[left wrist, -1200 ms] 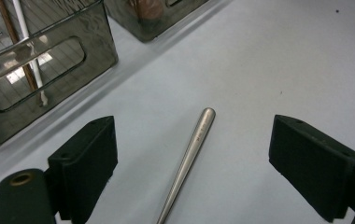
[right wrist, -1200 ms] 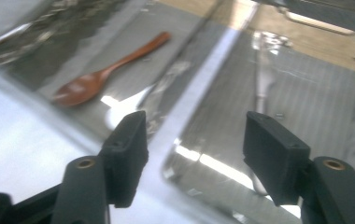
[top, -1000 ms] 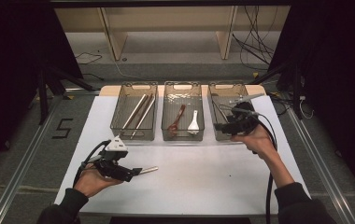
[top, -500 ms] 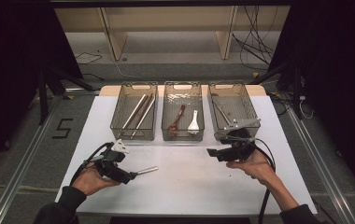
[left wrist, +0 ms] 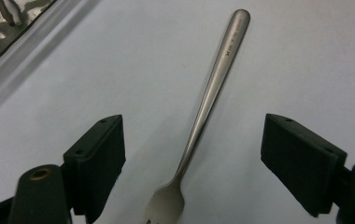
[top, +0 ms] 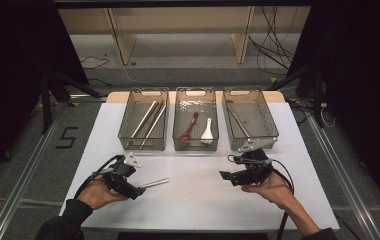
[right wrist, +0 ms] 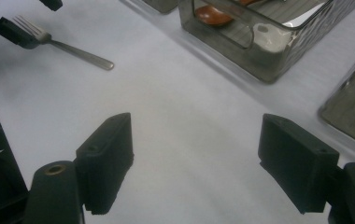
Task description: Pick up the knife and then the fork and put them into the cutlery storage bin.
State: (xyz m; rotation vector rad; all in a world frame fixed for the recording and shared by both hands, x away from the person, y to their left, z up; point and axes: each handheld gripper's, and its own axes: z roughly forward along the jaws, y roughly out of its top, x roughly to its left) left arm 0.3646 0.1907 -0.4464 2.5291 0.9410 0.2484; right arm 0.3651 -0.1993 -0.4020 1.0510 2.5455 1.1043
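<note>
A steel fork (left wrist: 213, 88) lies flat on the white table, tines toward me and handle pointing away. My left gripper (left wrist: 192, 128) is open, its jaws standing wide on either side of the fork's neck without touching it. In the high view the left gripper (top: 137, 186) is at the front left, with the fork (top: 154, 183) sticking out to its right. My right gripper (top: 226, 175) is at the front right, open and pointing left. In its own view the right gripper (right wrist: 194, 140) holds nothing and bare table lies between its jaws.
Three clear bins stand in a row at the back. The left bin (top: 143, 145) holds long metal sticks. The middle bin (top: 196, 146) holds a brown spoon (top: 190, 126) and a white spoon (top: 207, 132). The right bin (top: 258, 143) holds a metal utensil (top: 238, 120).
My right gripper has drawn back from the right bin toward the person and come down low over the table. The left gripper and the fork have hardly moved.
</note>
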